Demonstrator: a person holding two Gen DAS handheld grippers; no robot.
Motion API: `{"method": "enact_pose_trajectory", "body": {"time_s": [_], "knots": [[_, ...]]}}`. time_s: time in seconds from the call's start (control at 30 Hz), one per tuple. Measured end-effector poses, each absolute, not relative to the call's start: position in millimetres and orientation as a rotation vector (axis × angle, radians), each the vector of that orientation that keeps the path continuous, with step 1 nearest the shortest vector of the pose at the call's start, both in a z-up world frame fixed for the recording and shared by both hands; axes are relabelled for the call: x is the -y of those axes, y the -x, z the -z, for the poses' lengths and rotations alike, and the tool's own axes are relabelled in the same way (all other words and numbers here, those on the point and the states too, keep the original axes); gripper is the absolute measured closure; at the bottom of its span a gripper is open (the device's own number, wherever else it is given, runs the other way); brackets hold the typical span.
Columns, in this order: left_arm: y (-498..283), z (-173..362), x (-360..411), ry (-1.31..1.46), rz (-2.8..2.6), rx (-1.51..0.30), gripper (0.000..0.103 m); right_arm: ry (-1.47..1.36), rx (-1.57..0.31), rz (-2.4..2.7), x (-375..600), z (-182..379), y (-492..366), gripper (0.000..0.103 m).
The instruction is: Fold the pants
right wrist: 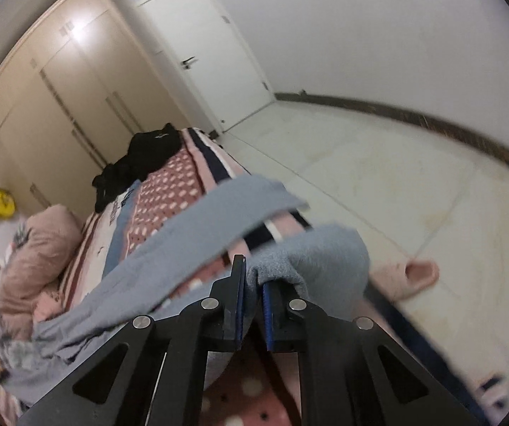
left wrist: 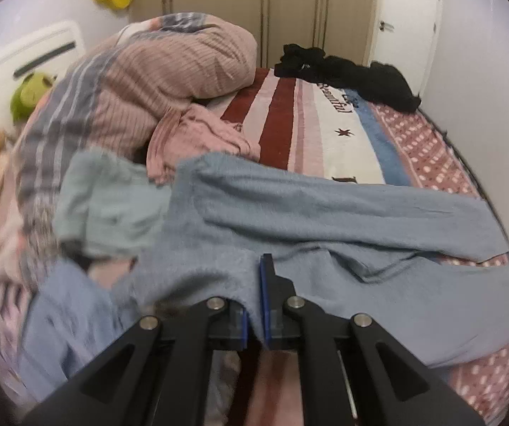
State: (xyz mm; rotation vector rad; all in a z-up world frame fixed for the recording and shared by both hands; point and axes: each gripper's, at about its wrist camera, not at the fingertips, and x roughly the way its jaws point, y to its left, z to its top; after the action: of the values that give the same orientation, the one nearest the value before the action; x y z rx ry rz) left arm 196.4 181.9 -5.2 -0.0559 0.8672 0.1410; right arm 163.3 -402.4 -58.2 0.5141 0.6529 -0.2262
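Note:
The light blue fleece pants (left wrist: 325, 206) lie spread across the bed, legs running to the right. My left gripper (left wrist: 254, 284) is shut on the pants' near edge at the waist end; cloth hides the left fingertip. In the right wrist view my right gripper (right wrist: 252, 277) is shut on the end of one pant leg (right wrist: 311, 255), which drapes over the right finger at the bed's side edge. The other leg (right wrist: 218, 213) stretches over the bed beyond it.
A pink striped duvet (left wrist: 140, 85) is heaped at the bed's left. A pale green garment (left wrist: 112, 202) and a pink one (left wrist: 197, 135) lie beside the pants. Black clothes (left wrist: 353, 71) sit at the far end. A pink slipper (right wrist: 417, 277) lies on the tiled floor (right wrist: 396, 177).

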Motion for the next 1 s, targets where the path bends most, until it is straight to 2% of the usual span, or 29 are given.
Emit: {"method": "enact_pose_trajectory", "body": {"time_s": [0.17, 0.3, 0.5, 0.67, 0.73, 0.77, 0.8, 0.83, 0.87, 0.9, 1.0], "knots": [[-269, 14, -205, 0.118, -0.141, -0.975, 0.098, -0.376, -0.763, 0.181, 401, 24, -239, 0.100], [-326, 29, -212, 0.144, -0.162, -1.022, 0.097, -0.284, -0.845, 0.196, 394, 21, -300, 0.100], [-405, 52, -199, 0.042, -0.223, -1.024, 0.097, -0.156, -0.920, 0.251, 379, 51, -387, 0.100], [-447, 90, -198, 0.047, -0.250, -1.070, 0.096, -0.110, -0.988, 0.292, 375, 99, -437, 0.100], [-453, 103, -201, 0.075, -0.259, -1.097, 0.087, -0.099, -0.999, 0.298, 373, 112, -444, 0.099], [-453, 107, -201, 0.075, -0.264, -1.103, 0.061, -0.087, -1.010, 0.294, 372, 120, -448, 0.098], [-451, 105, -200, 0.063, -0.269, -1.095, 0.030, -0.084, -1.020, 0.285, 371, 125, -448, 0.091], [-448, 100, -199, 0.039, -0.272, -1.067, 0.020, -0.091, -1.037, 0.268, 372, 129, -449, 0.078], [-441, 89, -197, -0.009, -0.289, -1.012, 0.015, -0.109, -1.040, 0.247, 374, 131, -447, 0.070], [-438, 82, -197, -0.033, -0.297, -0.991, 0.015, -0.123, -1.034, 0.237, 376, 130, -446, 0.059], [-426, 59, -208, -0.030, -0.319, -0.972, 0.015, -0.140, -0.989, 0.256, 388, 115, -434, 0.045]]}}
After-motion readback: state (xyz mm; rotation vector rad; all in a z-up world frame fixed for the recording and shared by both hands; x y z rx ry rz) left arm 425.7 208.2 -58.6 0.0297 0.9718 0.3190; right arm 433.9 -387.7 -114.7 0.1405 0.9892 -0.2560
